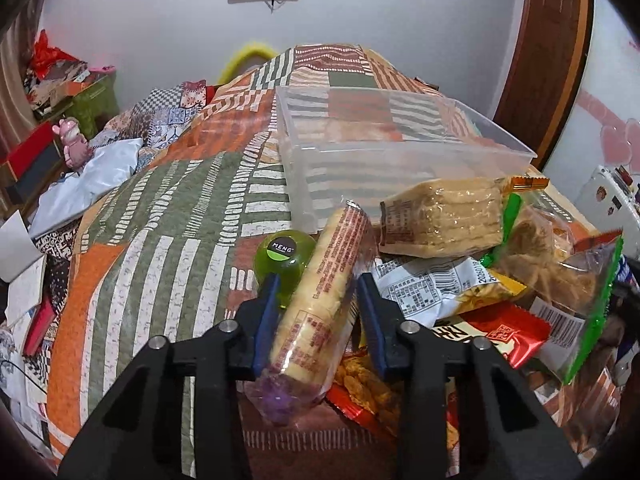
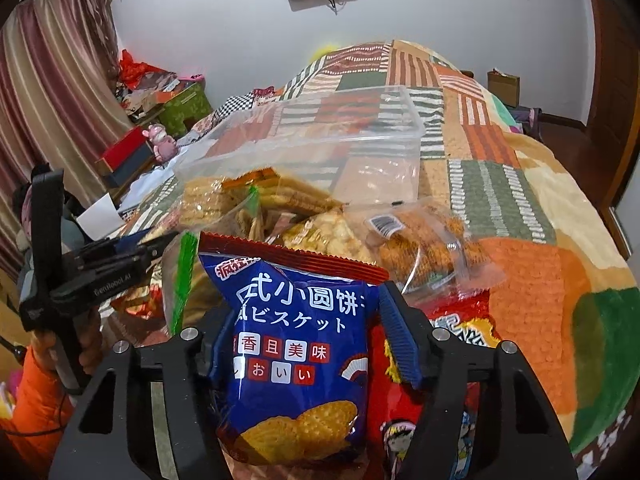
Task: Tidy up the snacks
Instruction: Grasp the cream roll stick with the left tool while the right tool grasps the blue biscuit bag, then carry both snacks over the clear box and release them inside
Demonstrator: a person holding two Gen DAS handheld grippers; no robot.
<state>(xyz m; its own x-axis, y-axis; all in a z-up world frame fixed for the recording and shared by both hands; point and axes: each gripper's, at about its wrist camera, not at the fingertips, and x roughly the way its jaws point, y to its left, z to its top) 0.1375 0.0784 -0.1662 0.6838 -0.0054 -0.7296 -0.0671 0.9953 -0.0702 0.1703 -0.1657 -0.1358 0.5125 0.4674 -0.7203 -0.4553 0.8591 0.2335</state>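
A: Lying lengthwise between the blue pads of the left tongs (image 1: 316, 304) is a clear-wrapped roll of biscuits (image 1: 316, 300) with red print. Are the pads clamped on it?

B: The left pad presses the wrapper. The right pad sits at the wrapper's edge, and contact there cannot be made out, so the grip cannot be told.

A: And the right tongs (image 2: 308, 344)?

B: They are clamped on a blue biscuit bag (image 2: 296, 344) with a red serrated top edge; both blue pads press its sides and the bag stands upright between them.

A: Where do the remaining snacks lie?

B: In a heap on the patchwork quilt (image 1: 160, 216) of the bed. In the left wrist view, a brown-labelled cracker pack (image 1: 444, 220) tops the heap, beside a green-edged clear bag (image 1: 560, 276) and a red packet (image 1: 508, 336). A green bottle (image 1: 286, 264) with a dark "MENG" cap lies just beside the roll.

A: And the container?

B: A clear plastic bin (image 1: 400, 148) rests on the quilt just behind the heap, its open top upward. In the right wrist view, a hand (image 2: 86, 344) with an orange sleeve (image 2: 36, 408) holds the left tool's handle.
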